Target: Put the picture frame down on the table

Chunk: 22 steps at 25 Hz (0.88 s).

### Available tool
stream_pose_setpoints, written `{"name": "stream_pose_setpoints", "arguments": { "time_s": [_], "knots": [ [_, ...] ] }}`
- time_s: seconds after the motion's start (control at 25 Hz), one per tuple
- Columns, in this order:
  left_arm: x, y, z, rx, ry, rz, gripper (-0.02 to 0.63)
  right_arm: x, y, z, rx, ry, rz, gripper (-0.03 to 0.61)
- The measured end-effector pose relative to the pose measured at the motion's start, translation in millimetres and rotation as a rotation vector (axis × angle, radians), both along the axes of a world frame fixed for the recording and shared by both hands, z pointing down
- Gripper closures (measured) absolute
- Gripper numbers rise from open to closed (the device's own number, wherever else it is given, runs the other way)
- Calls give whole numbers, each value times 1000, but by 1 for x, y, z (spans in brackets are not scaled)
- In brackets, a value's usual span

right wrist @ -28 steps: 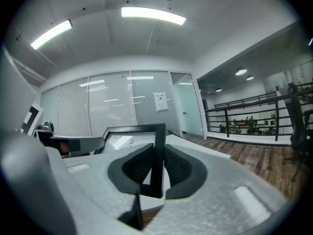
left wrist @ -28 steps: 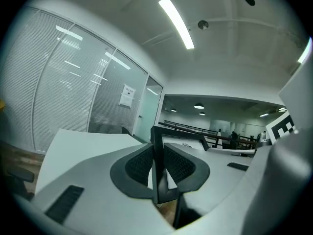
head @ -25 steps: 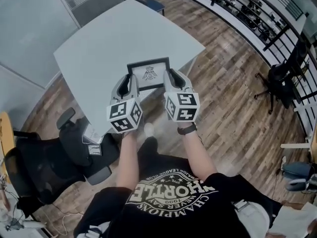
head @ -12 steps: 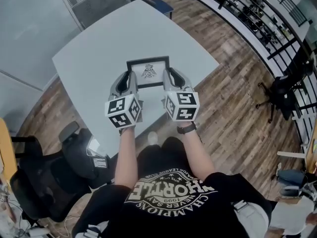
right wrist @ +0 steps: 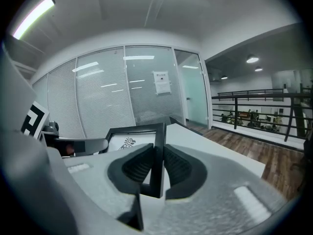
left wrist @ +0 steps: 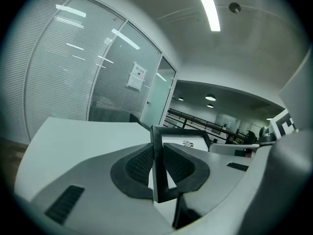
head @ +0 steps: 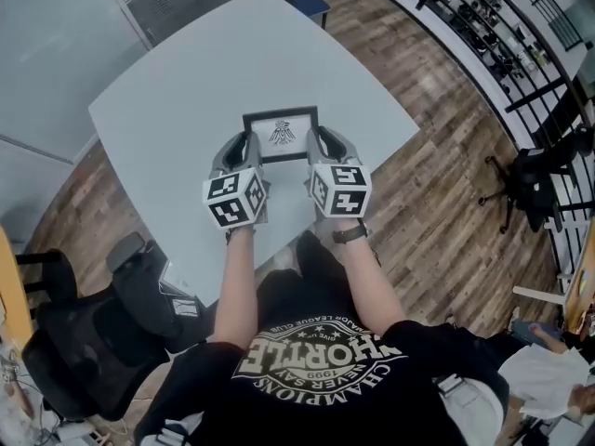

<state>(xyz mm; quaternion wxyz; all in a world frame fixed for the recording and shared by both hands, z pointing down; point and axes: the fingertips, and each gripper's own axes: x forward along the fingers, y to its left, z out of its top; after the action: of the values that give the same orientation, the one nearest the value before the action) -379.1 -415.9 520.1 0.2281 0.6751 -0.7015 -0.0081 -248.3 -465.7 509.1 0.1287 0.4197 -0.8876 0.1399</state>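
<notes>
A black picture frame (head: 279, 135) with a white sheet and a small dark emblem is held level above the pale table (head: 177, 72). My left gripper (head: 246, 147) is shut on the frame's left edge (left wrist: 159, 165). My right gripper (head: 313, 144) is shut on its right edge (right wrist: 157, 155). In the left gripper view the frame (left wrist: 188, 143) runs off to the right between the padded jaws. Seen from the right gripper, the frame (right wrist: 129, 141) stretches left toward the other gripper. Whether the frame touches the tabletop cannot be told.
A black office chair (head: 102, 333) stands at the table's near left corner. Another dark chair (head: 539, 175) sits on the wood floor at right. A black railing (head: 483, 35) runs along the far right. Glass partitions with blinds (right wrist: 112, 102) stand beyond the table.
The person has stepped closer to the table, so both grippers and the frame now hang farther in over the tabletop. The grip on the frame is unchanged.
</notes>
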Motion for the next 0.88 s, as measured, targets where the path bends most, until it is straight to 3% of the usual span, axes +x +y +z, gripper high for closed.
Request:
{"name": "stream_pose_setpoints", "arguments": {
  "time_s": [0.88],
  "knots": [
    [1,-138,187,-305,72,-17,545,-4,-144,199,-290,128,-43,512]
  ]
}}
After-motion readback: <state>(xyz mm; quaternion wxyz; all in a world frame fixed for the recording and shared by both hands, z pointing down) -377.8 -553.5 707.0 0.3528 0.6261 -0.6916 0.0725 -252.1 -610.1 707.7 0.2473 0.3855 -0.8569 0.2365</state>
